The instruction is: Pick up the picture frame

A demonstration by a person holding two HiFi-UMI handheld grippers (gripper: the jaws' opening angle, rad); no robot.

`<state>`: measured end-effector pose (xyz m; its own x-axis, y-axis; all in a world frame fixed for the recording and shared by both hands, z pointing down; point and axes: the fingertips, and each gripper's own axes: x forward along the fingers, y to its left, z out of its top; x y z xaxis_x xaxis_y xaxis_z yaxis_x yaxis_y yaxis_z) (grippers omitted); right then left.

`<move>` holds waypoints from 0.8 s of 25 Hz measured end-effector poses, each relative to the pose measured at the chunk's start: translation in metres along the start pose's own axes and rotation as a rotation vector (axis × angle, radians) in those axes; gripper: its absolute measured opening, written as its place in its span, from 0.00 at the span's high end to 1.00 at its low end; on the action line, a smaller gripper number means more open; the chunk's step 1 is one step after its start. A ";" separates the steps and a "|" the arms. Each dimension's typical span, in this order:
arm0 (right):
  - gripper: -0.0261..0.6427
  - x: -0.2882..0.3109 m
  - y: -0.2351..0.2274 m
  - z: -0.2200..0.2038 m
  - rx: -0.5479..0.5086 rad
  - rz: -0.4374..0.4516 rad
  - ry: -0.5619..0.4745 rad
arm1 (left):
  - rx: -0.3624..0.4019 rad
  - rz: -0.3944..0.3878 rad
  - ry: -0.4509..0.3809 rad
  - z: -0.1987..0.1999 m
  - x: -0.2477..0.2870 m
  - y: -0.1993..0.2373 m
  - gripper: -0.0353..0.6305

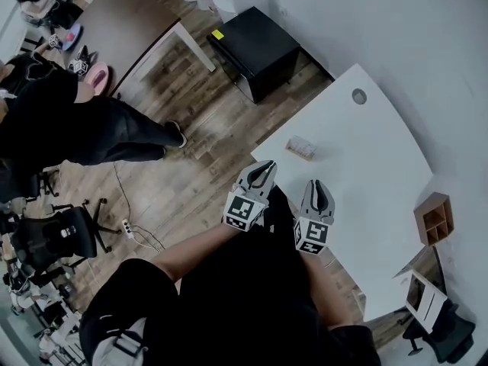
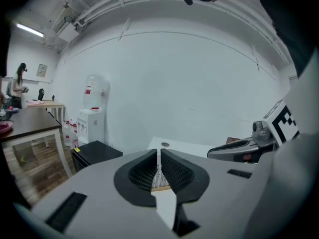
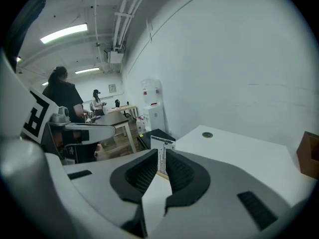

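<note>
The picture frame (image 1: pixel 300 148), small and wood-edged, stands on the white table (image 1: pixel 381 166) near its left edge. Both grippers hover short of it over the table's near corner, side by side and pointing at it. My left gripper (image 1: pixel 266 166) is shut with nothing in it; in the left gripper view (image 2: pixel 159 156) only a slit shows between the pads, with the frame (image 2: pixel 159 179) beyond. My right gripper (image 1: pixel 316 184) also looks shut and empty. In the right gripper view (image 3: pixel 162 159) the frame (image 3: pixel 161 144) stands ahead of the tips, apart from them.
A black cabinet (image 1: pixel 259 48) sits on the wood floor beyond the table's left edge. A wooden cubby box (image 1: pixel 435 218) is at the table's right end and a cable grommet (image 1: pixel 359 95) at its far side. A person in black (image 1: pixel 76 120) stands at left by a brown table (image 1: pixel 130 21).
</note>
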<state>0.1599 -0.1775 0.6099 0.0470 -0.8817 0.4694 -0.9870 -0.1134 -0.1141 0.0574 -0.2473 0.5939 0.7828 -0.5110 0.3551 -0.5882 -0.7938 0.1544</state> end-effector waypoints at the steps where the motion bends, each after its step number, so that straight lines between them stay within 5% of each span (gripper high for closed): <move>1: 0.90 0.009 -0.004 -0.005 -0.003 0.002 0.014 | -0.001 -0.006 0.015 -0.006 0.008 0.002 0.92; 6: 0.89 0.049 -0.018 -0.028 -0.009 0.019 0.087 | -0.018 -0.040 0.084 -0.041 0.043 0.018 0.92; 9: 0.80 0.066 -0.024 -0.042 0.009 0.027 0.134 | -0.027 -0.066 0.137 -0.060 0.058 0.024 0.85; 20: 0.80 0.110 -0.029 -0.084 0.003 0.070 0.251 | 0.026 -0.099 0.269 -0.104 0.103 0.034 0.77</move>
<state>0.1809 -0.2329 0.7385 -0.0616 -0.7464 0.6626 -0.9860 -0.0575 -0.1564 0.0973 -0.2923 0.7319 0.7521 -0.3276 0.5718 -0.5034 -0.8456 0.1778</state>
